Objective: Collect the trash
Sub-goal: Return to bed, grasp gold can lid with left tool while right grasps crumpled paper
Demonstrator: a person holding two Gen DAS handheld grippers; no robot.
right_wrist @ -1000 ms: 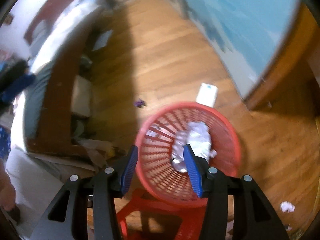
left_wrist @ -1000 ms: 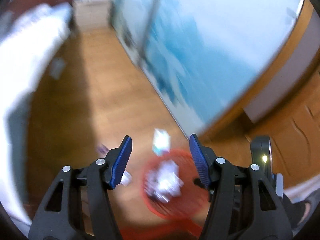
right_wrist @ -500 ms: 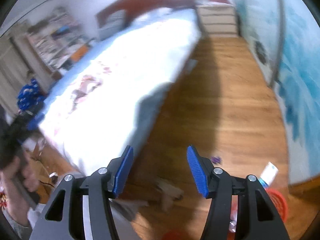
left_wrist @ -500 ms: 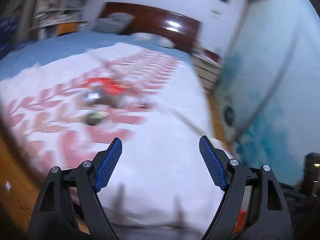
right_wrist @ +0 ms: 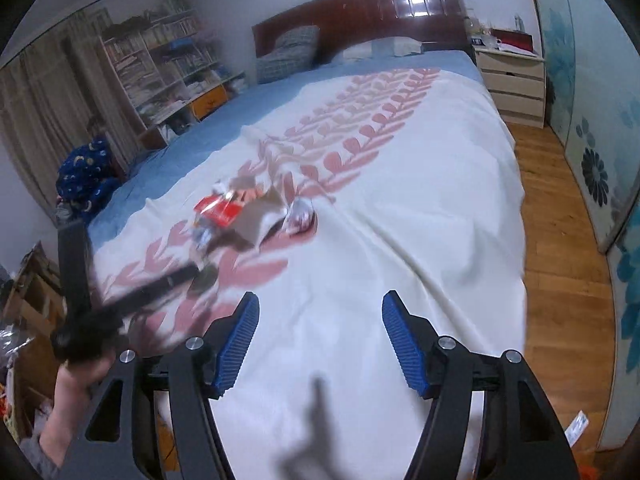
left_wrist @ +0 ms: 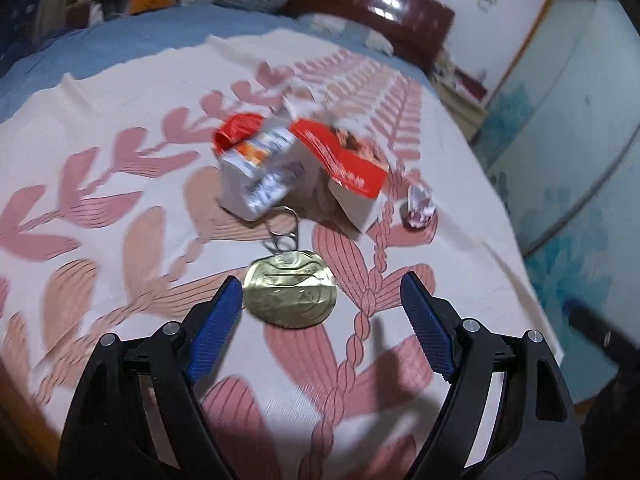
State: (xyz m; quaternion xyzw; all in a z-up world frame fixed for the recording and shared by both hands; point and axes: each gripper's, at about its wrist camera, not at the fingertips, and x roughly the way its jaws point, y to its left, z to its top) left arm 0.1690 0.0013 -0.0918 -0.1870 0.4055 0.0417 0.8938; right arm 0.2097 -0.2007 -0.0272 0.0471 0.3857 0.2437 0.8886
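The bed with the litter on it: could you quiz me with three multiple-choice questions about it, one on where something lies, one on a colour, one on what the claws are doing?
1. Where does the gold can lid lie?
A. on the floor
B. on the bedspread, nearer the camera than the cartons
C. inside a carton

2. What colour are the claw pads?
A. blue
B. green
C. yellow

3. What state is the left claw in?
A. shut on the lid
B. open and empty
C. shut on a carton

Answers: 1 B, the lid rests flat on the patterned cover in front of the crushed white carton and the red carton. 2 A, the ribbed pads show blue in both views. 3 B, its jaws stand wide apart with nothing between them; the right claw is the same.
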